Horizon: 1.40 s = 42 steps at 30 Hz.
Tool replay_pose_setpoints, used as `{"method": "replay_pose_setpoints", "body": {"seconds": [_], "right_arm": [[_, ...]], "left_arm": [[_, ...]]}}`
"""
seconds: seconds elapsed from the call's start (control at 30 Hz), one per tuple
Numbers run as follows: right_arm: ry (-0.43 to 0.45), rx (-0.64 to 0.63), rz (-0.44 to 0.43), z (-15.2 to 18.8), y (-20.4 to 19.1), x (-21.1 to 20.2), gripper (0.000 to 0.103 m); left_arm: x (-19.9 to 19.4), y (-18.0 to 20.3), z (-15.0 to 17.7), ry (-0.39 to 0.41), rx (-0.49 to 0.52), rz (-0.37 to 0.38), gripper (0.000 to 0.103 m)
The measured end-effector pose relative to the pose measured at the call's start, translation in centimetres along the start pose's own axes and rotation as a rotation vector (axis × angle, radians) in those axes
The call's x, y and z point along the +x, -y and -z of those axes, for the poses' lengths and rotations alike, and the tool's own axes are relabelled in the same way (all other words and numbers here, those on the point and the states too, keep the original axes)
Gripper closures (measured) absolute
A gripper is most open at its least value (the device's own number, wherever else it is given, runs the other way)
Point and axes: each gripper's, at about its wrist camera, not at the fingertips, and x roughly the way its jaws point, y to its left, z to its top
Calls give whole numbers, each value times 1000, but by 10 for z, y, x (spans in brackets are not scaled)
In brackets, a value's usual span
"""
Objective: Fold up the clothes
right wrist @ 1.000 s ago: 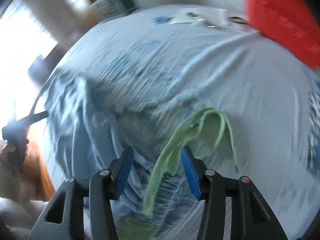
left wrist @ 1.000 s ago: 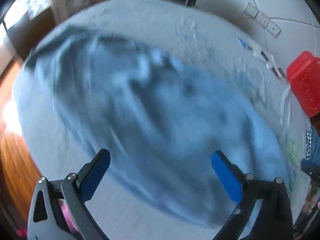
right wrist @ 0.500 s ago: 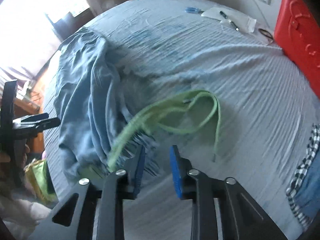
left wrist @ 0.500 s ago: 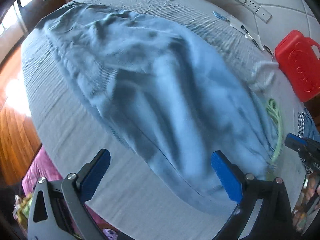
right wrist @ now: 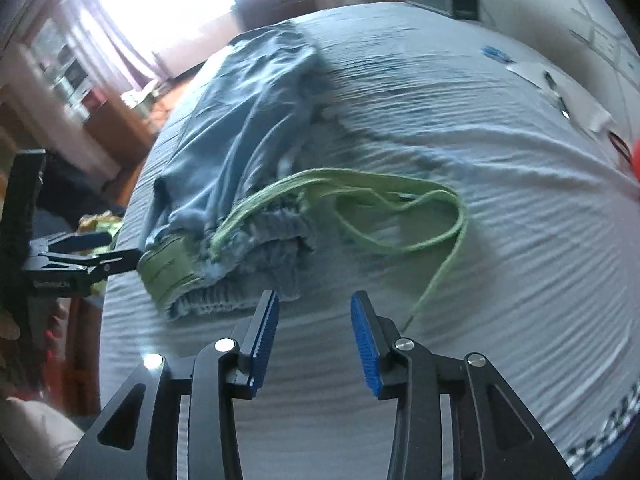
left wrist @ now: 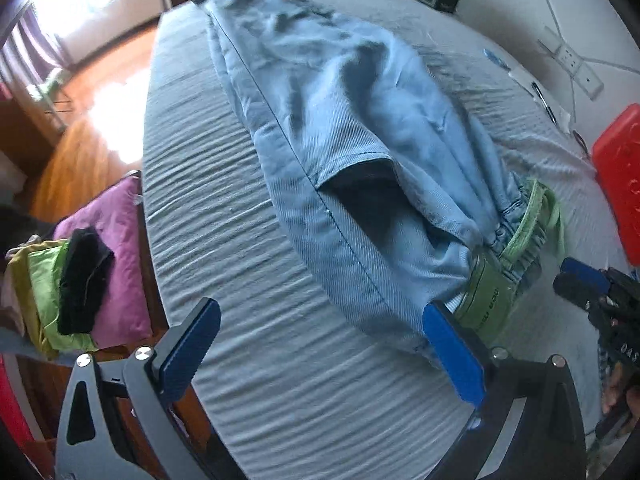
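Note:
A pair of light blue jeans [left wrist: 352, 128] lies lengthwise on the grey bed [left wrist: 248, 264], legs far, elastic waistband with a green patch [left wrist: 486, 300] near. A green drawstring [right wrist: 400, 216] trails loose from the waist over the sheet. My left gripper [left wrist: 320, 344] is open and empty, its right finger just short of the waistband. My right gripper [right wrist: 314, 336] is open and empty, just in front of the waistband [right wrist: 240, 272]. It also shows in the left wrist view [left wrist: 580, 276], to the right of the waist. The left gripper shows in the right wrist view [right wrist: 100, 246].
A red plastic container [left wrist: 616, 184] stands at the bed's right edge. Small items and a pen [left wrist: 540, 96] lie near the wall sockets. A pile of folded clothes [left wrist: 80, 280] sits beside the bed on the left. A checked cloth [right wrist: 608, 428] lies at the near right.
The jeans have settled flat on the bed. My right gripper has opened wider and drawn back from the drawstring, which now lies loose. My left gripper has stayed open and shifted toward the waistband.

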Motion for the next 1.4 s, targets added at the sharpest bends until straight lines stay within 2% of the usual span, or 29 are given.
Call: {"method": "replay_pose_setpoints", "body": {"seconds": [0.07, 0.2, 0.23, 0.43, 0.57, 0.7, 0.8, 0.87, 0.93, 0.97, 1.0, 1.03, 1.1, 1.27, 1.4], "right_arm": [[-2, -27, -20, 0, -2, 1, 63], [1, -70, -54, -3, -3, 5, 42], [0, -76, -56, -5, -2, 7, 41], [-4, -61, -102, -16, 5, 16, 41], [-14, -66, -124, -24, 6, 26, 41], [-32, -81, -154, -29, 1, 42, 41], [-25, -84, -143, -32, -2, 48, 41], [-30, -78, -159, -33, -2, 46, 51], [-34, -95, -158, -32, -6, 45, 64], [-35, -97, -161, -33, -7, 43, 68], [-34, -81, -183, -34, -7, 41, 79], [-30, -57, -208, -36, -5, 39, 81], [-14, -17, -244, -42, -7, 35, 84], [77, 36, -306, -71, -28, 17, 85], [177, 37, -332, -125, -55, 3, 85]], "left_arm": [[-10, 0, 4, 17, -32, 12, 0], [-14, 11, 10, 20, -40, 3, 0], [-10, 18, 9, 16, -38, 5, 0], [20, 53, -1, 1, -22, 35, 0], [34, 53, 2, -11, -60, 124, 0], [35, 52, 2, 7, -30, 143, 0], [36, 55, 0, 23, 16, 151, 0], [34, 54, -3, 7, 26, 179, 12], [30, 54, -8, -18, 38, 252, 49], [27, 56, -11, -24, 53, 266, 53], [25, 58, -13, -31, 69, 279, 61], [20, 59, -17, -25, 88, 277, 69], [8, 61, -25, 0, 130, 258, 79], [-36, 38, -66, 106, 174, 232, 84], [-65, 11, -115, 183, 182, 229, 83]]}}
